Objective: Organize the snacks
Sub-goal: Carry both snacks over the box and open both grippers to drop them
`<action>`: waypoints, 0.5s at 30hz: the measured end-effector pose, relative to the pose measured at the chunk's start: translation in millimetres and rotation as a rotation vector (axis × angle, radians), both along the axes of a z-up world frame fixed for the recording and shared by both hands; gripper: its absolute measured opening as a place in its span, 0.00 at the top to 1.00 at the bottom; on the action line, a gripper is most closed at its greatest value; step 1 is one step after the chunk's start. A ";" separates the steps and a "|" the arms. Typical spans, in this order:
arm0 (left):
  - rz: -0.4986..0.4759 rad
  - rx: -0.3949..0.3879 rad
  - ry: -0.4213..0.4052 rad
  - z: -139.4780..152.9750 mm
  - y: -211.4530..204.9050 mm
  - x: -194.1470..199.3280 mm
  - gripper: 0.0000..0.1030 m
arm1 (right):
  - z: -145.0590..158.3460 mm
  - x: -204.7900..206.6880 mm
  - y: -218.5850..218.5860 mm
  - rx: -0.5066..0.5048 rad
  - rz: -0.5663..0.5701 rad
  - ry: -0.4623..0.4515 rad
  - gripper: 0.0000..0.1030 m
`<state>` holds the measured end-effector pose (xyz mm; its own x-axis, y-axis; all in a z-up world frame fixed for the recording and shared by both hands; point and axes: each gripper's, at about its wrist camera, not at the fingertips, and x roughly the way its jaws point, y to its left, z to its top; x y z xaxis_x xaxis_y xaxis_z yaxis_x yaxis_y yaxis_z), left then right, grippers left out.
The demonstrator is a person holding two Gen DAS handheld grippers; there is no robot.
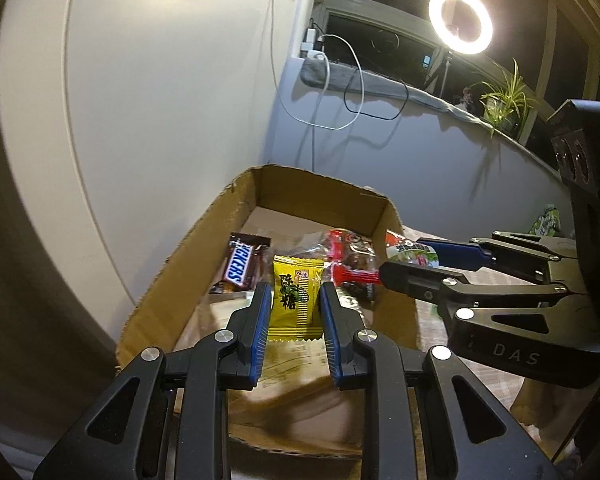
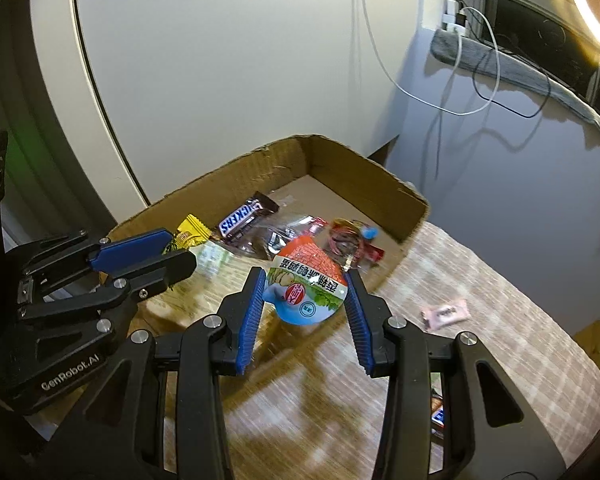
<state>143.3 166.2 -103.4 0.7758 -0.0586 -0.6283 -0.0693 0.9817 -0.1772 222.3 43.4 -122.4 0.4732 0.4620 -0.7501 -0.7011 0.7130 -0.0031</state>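
left hand-held gripper (image 1: 293, 322): narrow gap, blue pads either side of yellow candy packet; contact with the pads not clear, so can't tell if it grips. Body reads "GenRobot.AI" in right wrist view (image 2: 171, 251).
cardboard box (image 1: 188, 248): open top, low walls, torn edges, sits on the counter against a white wall; holds most of the snacks.
Snickers bar (image 1: 242, 264): brown wrapper, "SNICKERS" partly readable, lying on the box floor near the left wall, left of the yellow packet. Also in right wrist view (image 2: 246, 216).
yellow candy packet (image 1: 296, 302): green Chinese characters, small red logo on top, zigzag bottom edge; between the left gripper's pads, over the box interior.
clear wrapper snack (image 1: 350, 264): red label, dark contents, crumpled, in the box right of the yellow packet; text too small to read.
round pouch (image 2: 306, 284): blue, white and orange-red print, Chinese characters upside down, red round logo; clamped between the right gripper's pads, above the box's near wall.
right hand-held gripper (image 2: 306, 304): closed onto the round pouch, pads pressing both sides. Seen from the left wrist (image 1: 412, 260), body marked "DAS".
counter (image 2: 480, 280): pale woven-pattern cover, right of the box.
pink packet (image 2: 446, 314): small, on the counter, well apart from the box; print blurred.
ring light (image 1: 460, 20): lit, far right by the window.
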 end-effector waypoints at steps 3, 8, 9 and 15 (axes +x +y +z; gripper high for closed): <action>0.011 0.000 0.001 -0.4 5.5 -0.1 0.77 | -2.1 -0.2 9.3 -0.007 0.010 -0.002 0.59; 0.023 0.001 0.006 -2.1 10.6 -0.7 0.77 | -5.6 -0.7 16.9 -0.016 0.018 -0.004 0.59; 0.026 0.001 0.005 -2.3 11.4 -1.3 0.77 | -6.3 -0.6 17.9 -0.016 0.019 -0.002 0.59; 0.055 0.009 0.000 -2.1 15.0 -2.0 0.67 | -6.2 -0.4 19.7 -0.020 0.011 -0.021 0.38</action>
<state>141.3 181.2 -105.5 0.7774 -0.0103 -0.6289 -0.1229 0.9781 -0.1679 221.9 63.0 -128.6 0.4838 0.4520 -0.7494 -0.7083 0.7052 -0.0320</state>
